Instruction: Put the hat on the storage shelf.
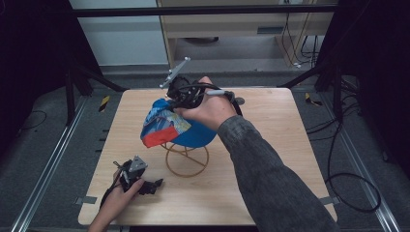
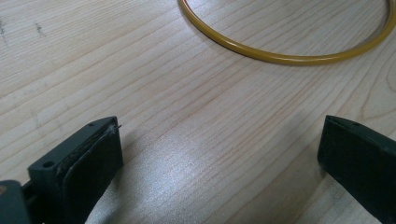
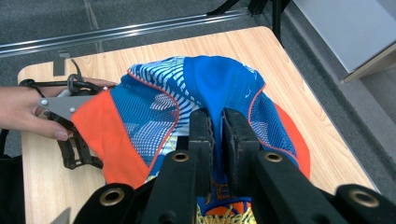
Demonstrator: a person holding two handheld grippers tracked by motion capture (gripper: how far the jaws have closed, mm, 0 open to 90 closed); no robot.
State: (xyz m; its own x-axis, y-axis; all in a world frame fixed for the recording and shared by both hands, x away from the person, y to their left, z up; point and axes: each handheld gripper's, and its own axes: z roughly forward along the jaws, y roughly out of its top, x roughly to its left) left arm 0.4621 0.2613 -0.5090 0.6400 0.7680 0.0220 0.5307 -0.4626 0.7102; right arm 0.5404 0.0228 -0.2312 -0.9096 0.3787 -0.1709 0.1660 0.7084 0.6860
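The cap (image 1: 176,126), blue with white-striped mesh panels and an orange brim, sits near the middle of the tabletop (image 1: 270,159), draped over the top of a yellow wire stand (image 1: 186,159) whose ring base rests on the wood. In the right gripper view the cap (image 3: 154,112) spreads out ahead of the jaws, and the blue cloth of its crown is pinched into a raised fold between them. The right gripper (image 1: 186,96) therefore has its jaws closed on the cap's crown, at the far side of the cap in the high view, with the person's right hand (image 1: 210,108) wrapped around its body and the sleeve running down to the near right edge.

The left gripper (image 1: 153,185) lies low at the near left of the tabletop, near the stand's base but apart from it. Its own view shows its two jaws spread wide with bare wood grain between them, holding nothing; an arc of the yellow ring (image 2: 280,56) curves across just beyond them.

As a judgement, the work looks to be in its middle: the cap is gripped and rests over the stand's top, but whether it is being settled onto the stand or lifted off cannot be told. Either way the cap is not yet released, and the left gripper has no part in the hold. What seems left is to finish placing or removing the cap and open the right jaws.
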